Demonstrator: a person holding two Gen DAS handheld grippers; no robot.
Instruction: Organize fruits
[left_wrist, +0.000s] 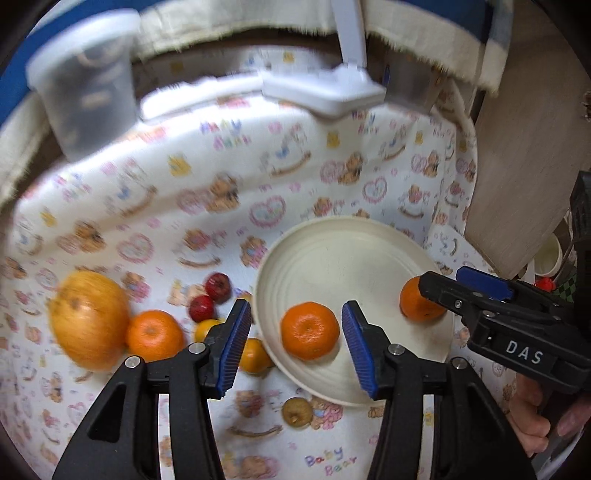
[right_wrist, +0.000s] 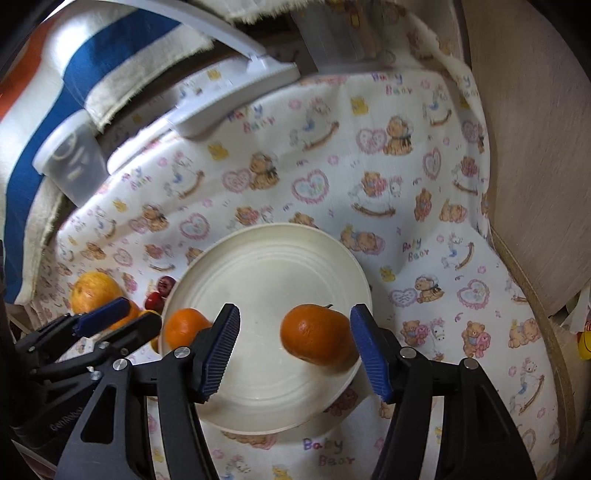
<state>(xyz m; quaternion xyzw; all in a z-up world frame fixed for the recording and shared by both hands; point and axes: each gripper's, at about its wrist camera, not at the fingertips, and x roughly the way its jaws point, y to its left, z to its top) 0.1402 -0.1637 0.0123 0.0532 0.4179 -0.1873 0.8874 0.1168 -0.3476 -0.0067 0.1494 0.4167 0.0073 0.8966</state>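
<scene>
While both tongs hang over the plate, the scene reads:

Left gripper (left_wrist: 297, 347): jaws parted, a mandarin (left_wrist: 310, 329) between the blue pads (left_wrist: 234, 345) with a gap showing on each side; nothing is gripped.
Right gripper (right_wrist: 295, 350): jaws parted wider than the fruit; a second mandarin (right_wrist: 316, 334) lies between the pads (right_wrist: 369, 354), close to the right one, not pinched.
Plate (left_wrist: 332, 254): cream, round, on the bear-print cloth (left_wrist: 184, 184); it carries both mandarins, one near the left rim, one near the right rim.
Loose fruit: to the left of the plate, on the cloth, sit a large yellow-orange fruit (left_wrist: 90, 319), touching a third mandarin (left_wrist: 155, 334), two small red fruits (left_wrist: 210, 295) beside each other, and two small yellow-orange fruits (left_wrist: 253, 356) partly hidden behind the left finger.
Brown fruit (left_wrist: 296, 411): small, alone on the cloth just below the plate's near rim.
Hand (left_wrist: 532, 417): wrapped around the right gripper's handle at the lower right of the left view.
Far edge: a clear lidded tub (left_wrist: 85, 88) and a white plastic stand (left_wrist: 332, 88), both blurred.
Right side: a wooden board (right_wrist: 532, 147) stands past the cloth's edge.
</scene>
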